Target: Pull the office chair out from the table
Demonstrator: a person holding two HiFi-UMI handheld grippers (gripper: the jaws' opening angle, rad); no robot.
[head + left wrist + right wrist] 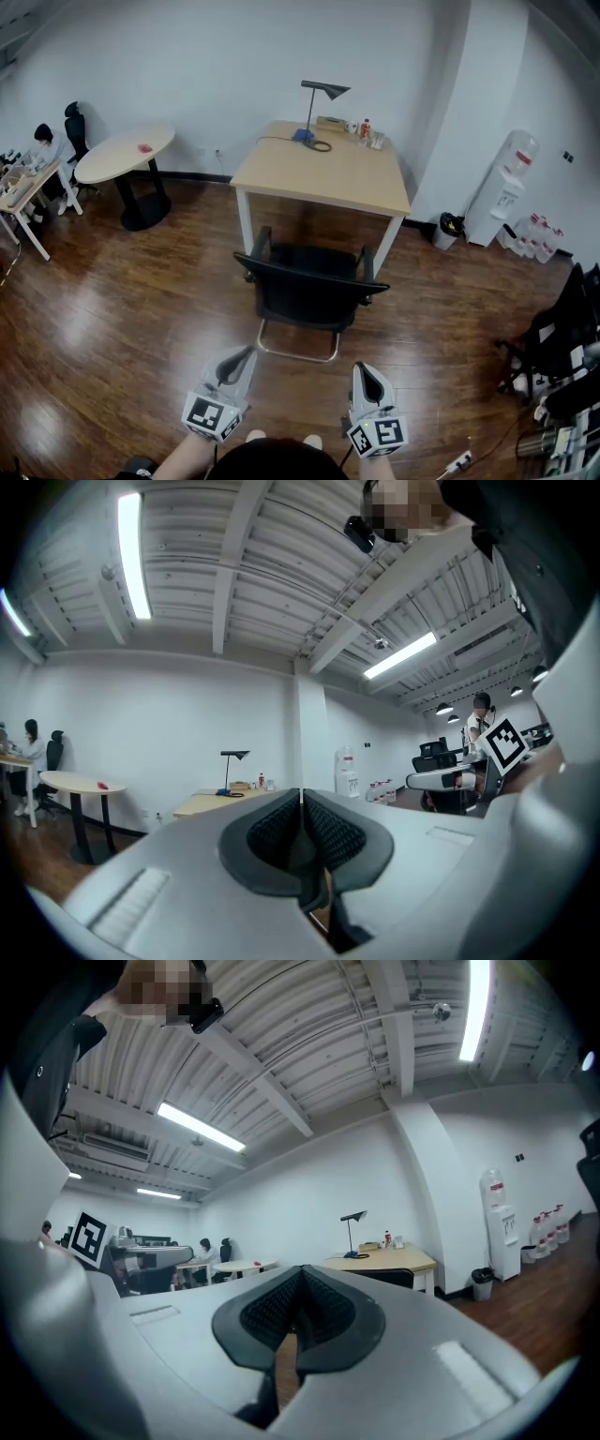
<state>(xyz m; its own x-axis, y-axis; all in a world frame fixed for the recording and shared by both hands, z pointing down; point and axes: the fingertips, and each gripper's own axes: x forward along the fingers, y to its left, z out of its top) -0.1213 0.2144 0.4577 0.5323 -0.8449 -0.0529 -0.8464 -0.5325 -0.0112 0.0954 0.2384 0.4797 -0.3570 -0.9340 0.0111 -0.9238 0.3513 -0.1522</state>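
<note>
Bare floor (141, 319) open up to office chair (309, 281); chair fronts table (328, 178); equipment (562, 347) crowds right edge.

The dark-brown wooden floor (103, 319) is glossy, mirroring lights at lower left. The pale rectangular wooden tabletop (323, 178) looks matt, smooth. The black office chair (309, 291) has a shiny metal tube base (295, 356).

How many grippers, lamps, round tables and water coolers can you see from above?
Grippers: 2, left gripper and right gripper
Lamp: 1
Round table: 1
Water cooler: 1
Total: 5
</note>
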